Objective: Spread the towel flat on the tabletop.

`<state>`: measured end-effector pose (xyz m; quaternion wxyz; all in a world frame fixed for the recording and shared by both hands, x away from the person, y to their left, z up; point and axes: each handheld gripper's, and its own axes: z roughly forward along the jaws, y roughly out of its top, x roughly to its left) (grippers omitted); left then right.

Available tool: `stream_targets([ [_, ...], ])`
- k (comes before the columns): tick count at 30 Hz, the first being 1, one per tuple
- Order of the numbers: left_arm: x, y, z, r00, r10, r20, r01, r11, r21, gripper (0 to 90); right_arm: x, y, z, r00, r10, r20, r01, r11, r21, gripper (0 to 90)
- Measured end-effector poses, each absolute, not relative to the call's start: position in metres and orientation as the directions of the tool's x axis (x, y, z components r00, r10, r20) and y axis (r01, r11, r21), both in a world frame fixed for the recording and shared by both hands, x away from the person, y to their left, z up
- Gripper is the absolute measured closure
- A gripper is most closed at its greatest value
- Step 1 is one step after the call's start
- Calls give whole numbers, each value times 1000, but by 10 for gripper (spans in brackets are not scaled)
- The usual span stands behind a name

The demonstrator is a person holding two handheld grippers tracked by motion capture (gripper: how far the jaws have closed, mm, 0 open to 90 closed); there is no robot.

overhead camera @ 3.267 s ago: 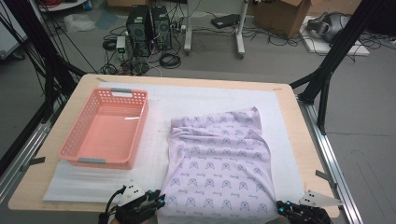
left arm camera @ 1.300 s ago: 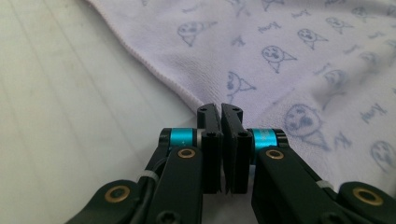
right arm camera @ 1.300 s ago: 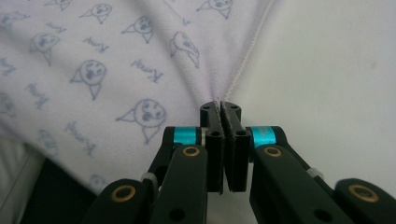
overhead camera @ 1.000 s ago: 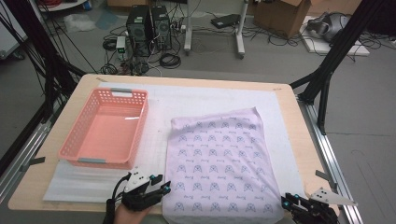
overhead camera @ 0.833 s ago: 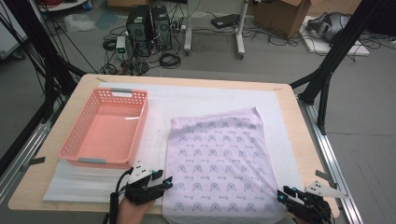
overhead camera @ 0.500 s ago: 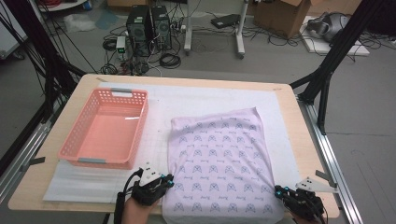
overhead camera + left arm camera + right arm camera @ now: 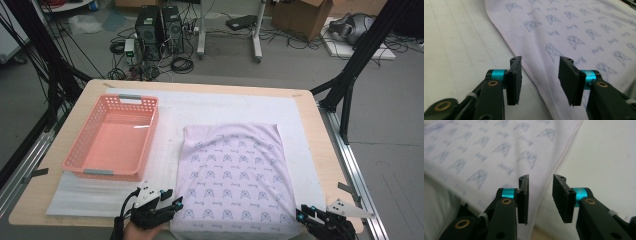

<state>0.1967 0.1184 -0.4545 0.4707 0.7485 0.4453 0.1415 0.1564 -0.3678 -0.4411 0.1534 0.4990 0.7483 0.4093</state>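
Cloth (image 7: 232, 180) flat on worktop (image 7: 320, 150) mid-fold; left tool (image 7: 540, 75) and right tool (image 7: 540, 195), just reopened and empty, should each pinch a near corner evenly before lifting.

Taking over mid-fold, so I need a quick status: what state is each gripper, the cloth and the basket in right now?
Left gripper: jaws just reopened, nothing between the pads, over the cloth's left edge.
Right gripper: jaws just reopened, empty, over the cloth's right edge.
Patterned cloth: spread flat on the white mat, not gripped.
Pink basket: upright, empty, left of the cloth.
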Motion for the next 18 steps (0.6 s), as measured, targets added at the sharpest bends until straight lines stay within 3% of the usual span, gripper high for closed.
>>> stream_targets([
  [2, 200, 111, -458, 578, 789, -208, 546, -185, 817, 535, 166, -364, -445, -431, 888, 163, 635, 170, 754, 678],
  [3, 198, 108, -459, 584, 794, -168, 519, -207, 829, 544, 170, -361, -448, -431, 890, 152, 645, 186, 742, 699],
  [5, 195, 106, -461, 589, 801, -107, 484, -244, 840, 683, 171, -359, -449, -426, 897, 119, 633, 202, 747, 791],
  [6, 194, 107, -461, 603, 788, -129, 491, -239, 838, 796, 171, -361, -449, -433, 891, 136, 641, 198, 741, 880],
  [7, 191, 107, -461, 602, 789, -123, 490, -243, 838, 864, 170, -362, -449, -443, 884, 146, 642, 199, 741, 884],
  [8, 188, 108, -459, 612, 781, -123, 492, -254, 833, 868, 169, -362, -449, -444, 884, 149, 645, 199, 738, 887],
  [14, 165, 125, -458, 619, 754, -220, 549, -215, 808, 852, 146, -370, -445, -504, 850, 154, 653, 258, 712, 889],
  [16, 167, 125, -457, 618, 759, -207, 527, -204, 825, 700, 143, -372, -445, -506, 846, 166, 654, 251, 713, 850],
  [17, 169, 125, -457, 619, 757, -208, 521, -198, 831, 616, 144, -372, -444, -499, 850, 172, 654, 239, 718, 785],
  [18, 172, 125, -457, 616, 759, -210, 515, -186, 837, 580, 146, -373, -444, -495, 852, 172, 650, 232, 724, 754],
])
